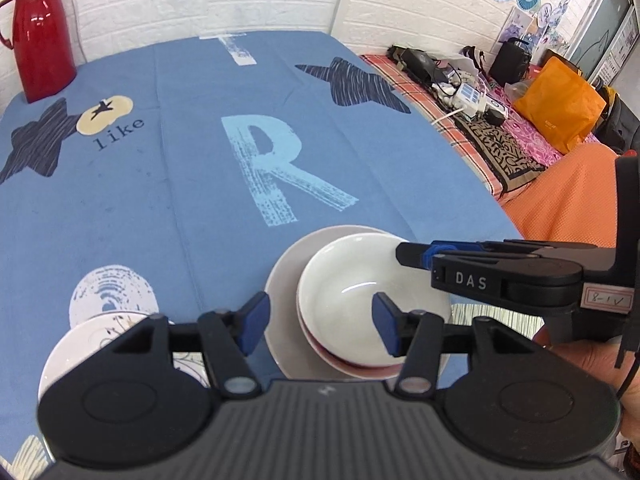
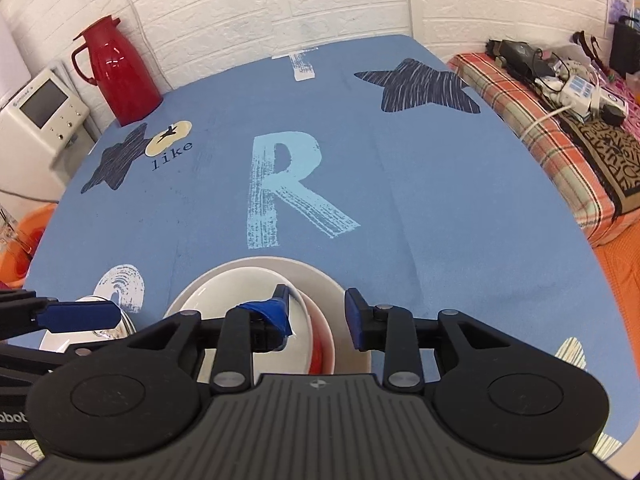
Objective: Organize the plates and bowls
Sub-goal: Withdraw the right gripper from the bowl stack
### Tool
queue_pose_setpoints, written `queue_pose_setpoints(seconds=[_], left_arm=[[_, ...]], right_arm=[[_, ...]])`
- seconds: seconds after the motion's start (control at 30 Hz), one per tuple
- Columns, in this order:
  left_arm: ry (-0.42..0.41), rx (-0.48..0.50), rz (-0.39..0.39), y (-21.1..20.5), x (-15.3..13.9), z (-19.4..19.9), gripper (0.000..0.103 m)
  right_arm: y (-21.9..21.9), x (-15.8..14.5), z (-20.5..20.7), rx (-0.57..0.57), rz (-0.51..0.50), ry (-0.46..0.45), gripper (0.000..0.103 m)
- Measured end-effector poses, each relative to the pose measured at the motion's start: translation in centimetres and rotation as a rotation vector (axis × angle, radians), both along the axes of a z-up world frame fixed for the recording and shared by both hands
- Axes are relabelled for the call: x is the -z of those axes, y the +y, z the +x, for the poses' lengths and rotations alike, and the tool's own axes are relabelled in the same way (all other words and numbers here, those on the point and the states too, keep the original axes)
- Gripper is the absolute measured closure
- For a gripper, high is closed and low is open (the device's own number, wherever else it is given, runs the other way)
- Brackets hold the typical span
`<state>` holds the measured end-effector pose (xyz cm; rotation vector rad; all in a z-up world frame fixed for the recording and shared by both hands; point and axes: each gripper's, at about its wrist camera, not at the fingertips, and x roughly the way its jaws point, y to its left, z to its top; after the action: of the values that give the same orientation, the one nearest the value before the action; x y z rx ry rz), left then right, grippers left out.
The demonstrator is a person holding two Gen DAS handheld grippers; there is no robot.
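While left view lacks it, right view shows white appliance (image 2: 40, 116).

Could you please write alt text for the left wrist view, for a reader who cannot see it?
A white bowl sits nested in a red-rimmed bowl on a plate on a blue tablecloth, seen past the open left gripper. The right gripper reaches in at the white bowl's far rim; a red jug stands far left.

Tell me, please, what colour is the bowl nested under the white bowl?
Red; the lower bowl shows its colour best in the right wrist view.
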<state>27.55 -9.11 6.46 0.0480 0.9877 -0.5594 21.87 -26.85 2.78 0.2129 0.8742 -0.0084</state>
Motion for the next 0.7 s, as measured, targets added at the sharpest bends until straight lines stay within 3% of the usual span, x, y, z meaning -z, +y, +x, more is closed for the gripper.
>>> queue_pose_setpoints(seconds=[0.2, 0.5, 0.7], left_arm=[[-0.013, -0.003, -0.001, 0.2, -0.2, -0.1, 0.050], [0.002, -0.016, -0.025, 1.2, 0.6, -0.2, 0.049], [-0.008, -0.031, -0.041, 2.1, 0.4, -0.4, 0.049]], right_arm=[[0.1, 0.5, 0.1, -0.002, -0.012, 0.021, 0.088], [0.1, 0.0, -3.7, -0.053, -0.036, -0.087, 0.087], [0.0, 0.4, -3.7, -0.048, -0.019, -0.059, 0.086]])
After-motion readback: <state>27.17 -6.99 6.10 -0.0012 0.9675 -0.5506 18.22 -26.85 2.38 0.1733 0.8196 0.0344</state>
